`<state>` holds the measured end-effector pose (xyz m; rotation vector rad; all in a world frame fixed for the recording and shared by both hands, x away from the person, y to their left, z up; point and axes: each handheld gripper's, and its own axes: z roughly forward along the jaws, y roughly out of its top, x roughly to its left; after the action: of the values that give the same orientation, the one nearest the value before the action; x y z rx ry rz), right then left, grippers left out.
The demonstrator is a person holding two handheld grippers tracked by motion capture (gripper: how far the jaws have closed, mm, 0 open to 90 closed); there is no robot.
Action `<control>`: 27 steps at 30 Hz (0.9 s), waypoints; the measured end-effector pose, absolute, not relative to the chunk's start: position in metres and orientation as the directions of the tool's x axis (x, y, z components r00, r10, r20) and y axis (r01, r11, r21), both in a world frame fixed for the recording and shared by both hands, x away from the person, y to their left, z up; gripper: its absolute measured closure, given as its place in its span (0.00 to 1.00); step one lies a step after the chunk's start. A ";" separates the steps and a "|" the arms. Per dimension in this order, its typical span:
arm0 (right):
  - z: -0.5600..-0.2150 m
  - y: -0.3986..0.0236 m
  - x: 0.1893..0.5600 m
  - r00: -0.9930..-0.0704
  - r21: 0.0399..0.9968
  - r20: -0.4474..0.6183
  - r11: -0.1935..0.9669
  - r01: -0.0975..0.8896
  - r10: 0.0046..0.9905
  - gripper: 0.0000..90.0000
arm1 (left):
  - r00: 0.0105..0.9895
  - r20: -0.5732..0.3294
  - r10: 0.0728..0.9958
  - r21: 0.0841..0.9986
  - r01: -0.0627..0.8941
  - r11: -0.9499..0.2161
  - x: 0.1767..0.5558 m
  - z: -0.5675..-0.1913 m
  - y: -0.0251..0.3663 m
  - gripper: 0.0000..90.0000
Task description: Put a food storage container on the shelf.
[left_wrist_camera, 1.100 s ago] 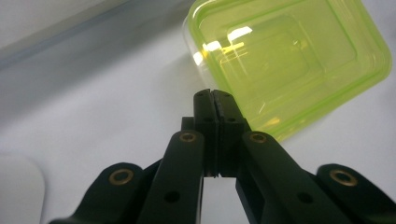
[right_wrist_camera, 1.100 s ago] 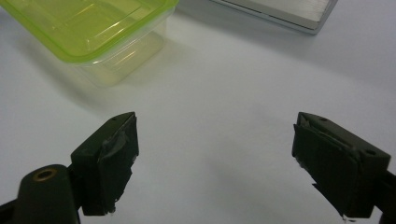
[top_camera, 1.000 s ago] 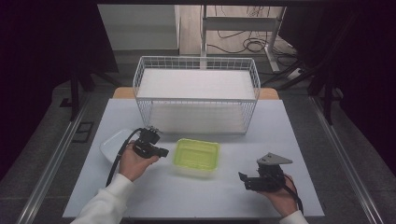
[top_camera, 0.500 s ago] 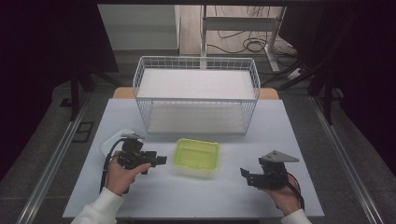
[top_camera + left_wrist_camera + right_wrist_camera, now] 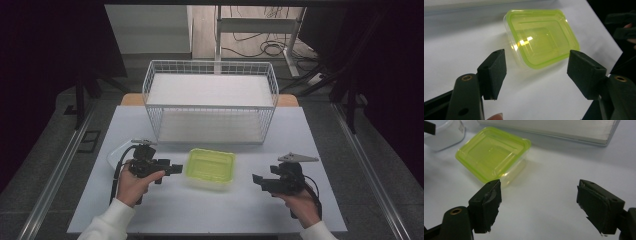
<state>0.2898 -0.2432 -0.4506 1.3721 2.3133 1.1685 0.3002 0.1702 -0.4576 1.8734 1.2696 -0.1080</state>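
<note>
Two grippers flank a yellow-green lidded container (image 5: 210, 167) on the white table (image 5: 200, 215) in the high view: the left gripper (image 5: 172, 169) just beside its left edge, the right gripper (image 5: 256, 181) well apart; a clear tub (image 5: 119, 152) sits partly hidden behind the left hand. A wire basket (image 5: 210, 102) stands beyond.

In the left gripper view, the jaws, having just been opening, stand released, the container (image 5: 541, 37) ahead, untouched.

In the right gripper view, jaws spread with nothing between them, having just been closing slightly; the container (image 5: 491, 152) lies ahead, the tub (image 5: 446, 132) cut off at the corner.
</note>
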 end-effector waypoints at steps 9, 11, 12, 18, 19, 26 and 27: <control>-0.448 -0.224 0.309 -0.483 0.661 0.310 0.180 0.728 0.819 0.27 | 0.452 -0.497 0.741 0.555 0.822 -0.129 0.324 -0.458 0.157 0.35; -0.451 -0.220 0.314 -0.474 0.645 0.327 0.174 0.744 0.818 0.28 | 0.440 -0.509 0.739 0.542 0.831 -0.122 0.329 -0.460 0.154 0.34; -0.452 -0.215 0.318 -0.469 0.633 0.339 0.171 0.755 0.816 0.29 | 0.438 -0.505 0.744 0.535 0.835 -0.128 0.331 -0.460 0.154 0.35; -0.458 -0.204 0.330 -0.437 0.611 0.347 0.154 0.777 0.830 0.33 | 0.407 -0.496 0.767 0.497 0.857 -0.133 0.348 -0.472 0.151 0.36; -0.458 -0.204 0.330 -0.437 0.611 0.347 0.154 0.777 0.830 0.33 | 0.407 -0.496 0.767 0.497 0.857 -0.133 0.348 -0.472 0.151 0.37; -0.470 -0.192 0.342 -0.404 0.561 0.373 0.144 0.815 0.835 0.39 | 0.395 -0.507 0.766 0.475 0.870 -0.135 0.359 -0.484 0.143 0.39; -0.472 -0.191 0.344 -0.403 0.555 0.377 0.145 0.819 0.834 0.39 | 0.390 -0.509 0.768 0.469 0.873 -0.132 0.360 -0.486 0.142 0.40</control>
<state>0.3437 -0.1906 -0.4718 1.7046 2.3614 1.1222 0.3596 0.1416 -0.4858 1.9256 1.4083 -0.1852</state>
